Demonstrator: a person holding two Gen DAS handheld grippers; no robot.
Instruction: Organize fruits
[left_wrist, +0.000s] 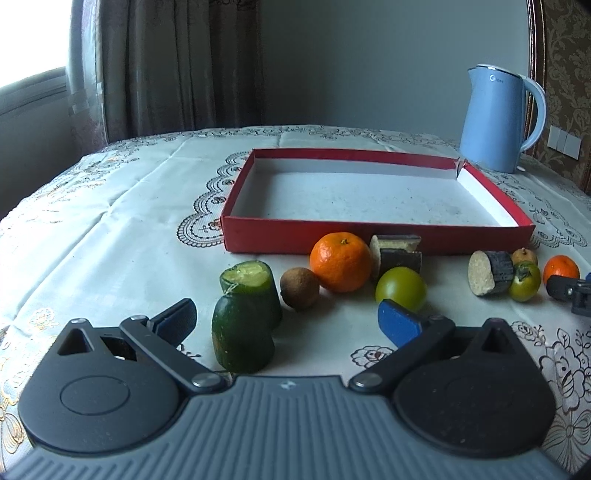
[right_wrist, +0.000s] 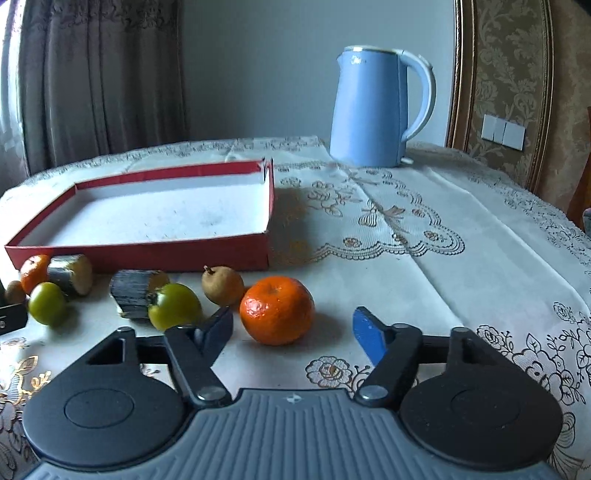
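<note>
A shallow red box (left_wrist: 295, 238) (right_wrist: 147, 254) with a white floor lies empty on the table. In front of it lie fruits and cut pieces. In the left wrist view: two cucumber pieces (left_wrist: 243, 332), a brown longan (left_wrist: 299, 288), a mandarin (left_wrist: 340, 261), a green tomato (left_wrist: 400, 288), dark sugarcane pieces (left_wrist: 397, 253) (left_wrist: 489, 272). My left gripper (left_wrist: 288, 321) is open, the near cucumber piece between its fingers. My right gripper (right_wrist: 293, 332) is open just before a mandarin (right_wrist: 277, 309); it also shows in the left wrist view (left_wrist: 569, 290). Beside the mandarin lie a longan (right_wrist: 222, 285) and a green tomato (right_wrist: 174, 305).
A light blue electric kettle (left_wrist: 498, 120) (right_wrist: 376, 107) stands behind the box's right corner. A lace tablecloth (right_wrist: 461, 240) covers the table. Curtains (left_wrist: 159, 66) hang behind on the left. Another mandarin (left_wrist: 560, 268) and green tomato (left_wrist: 524, 281) lie at the right.
</note>
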